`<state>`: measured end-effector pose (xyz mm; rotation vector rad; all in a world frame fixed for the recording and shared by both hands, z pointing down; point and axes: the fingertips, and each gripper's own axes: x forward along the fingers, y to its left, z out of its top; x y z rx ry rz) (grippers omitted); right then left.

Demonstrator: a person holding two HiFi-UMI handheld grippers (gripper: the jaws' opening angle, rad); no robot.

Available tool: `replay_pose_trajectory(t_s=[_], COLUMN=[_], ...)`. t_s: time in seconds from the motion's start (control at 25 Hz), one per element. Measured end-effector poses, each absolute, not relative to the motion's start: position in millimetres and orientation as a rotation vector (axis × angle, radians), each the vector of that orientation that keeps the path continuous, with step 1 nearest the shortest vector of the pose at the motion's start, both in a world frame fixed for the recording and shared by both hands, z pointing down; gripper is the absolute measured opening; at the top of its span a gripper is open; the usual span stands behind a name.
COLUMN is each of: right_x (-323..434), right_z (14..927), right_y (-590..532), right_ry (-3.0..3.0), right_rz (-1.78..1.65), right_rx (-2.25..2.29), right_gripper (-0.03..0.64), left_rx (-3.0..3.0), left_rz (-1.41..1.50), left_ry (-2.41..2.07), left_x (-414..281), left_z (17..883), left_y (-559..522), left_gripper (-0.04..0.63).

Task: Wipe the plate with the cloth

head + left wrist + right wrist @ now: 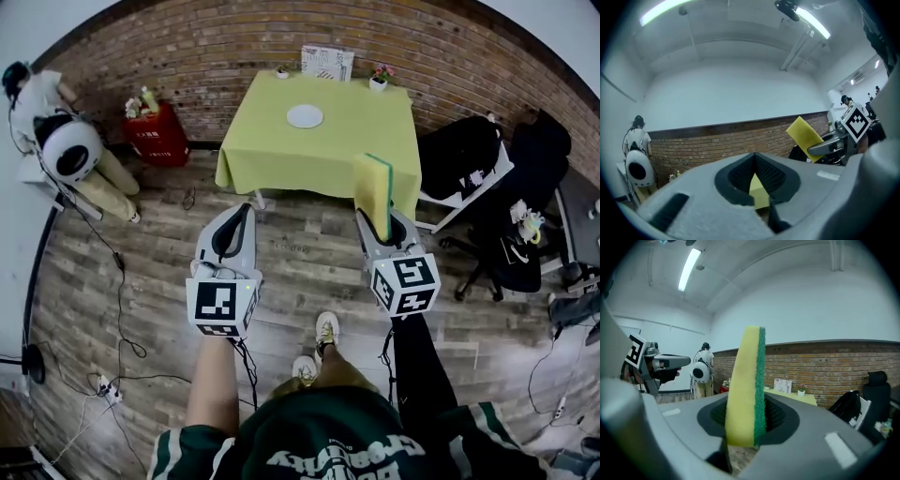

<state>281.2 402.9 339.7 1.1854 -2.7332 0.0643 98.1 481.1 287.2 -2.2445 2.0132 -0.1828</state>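
Standing well back from the table (356, 131), we hold the cloth (744, 390), a yellow-green sponge, clamped upright in the right gripper (382, 225). The left gripper (239, 220) is closed on nothing. The plate (305, 116) waits on the tabletop, so next we likely need to approach and lower the cloth onto it.

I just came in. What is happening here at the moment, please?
A person stands on the wooden floor with a gripper in each hand. The right gripper is shut on a yellow and green sponge, held upright. The left gripper is shut with nothing in it. The white plate lies on the table ahead, some way off, so wiping has not begun.
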Motion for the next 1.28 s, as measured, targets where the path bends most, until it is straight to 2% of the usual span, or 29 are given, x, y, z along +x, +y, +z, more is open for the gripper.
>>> replay_pose_trajectory(t_s=[0.88,1.28], right_x=[294,292], right_z=[361,378], right_y=[231,182], right_ry=[-2.753,-2.674], right_rz=[0.151,0.108], right_rx=[1.167,1.161], right_gripper=[0.137,0.137], left_rx=[-2.315,-2.198], left_rz=[-0.201,-0.285], left_ry=[2.033,2.055], left_x=[119,119], left_z=[310,317], left_y=[305,271], left_gripper=[0.008,0.008])
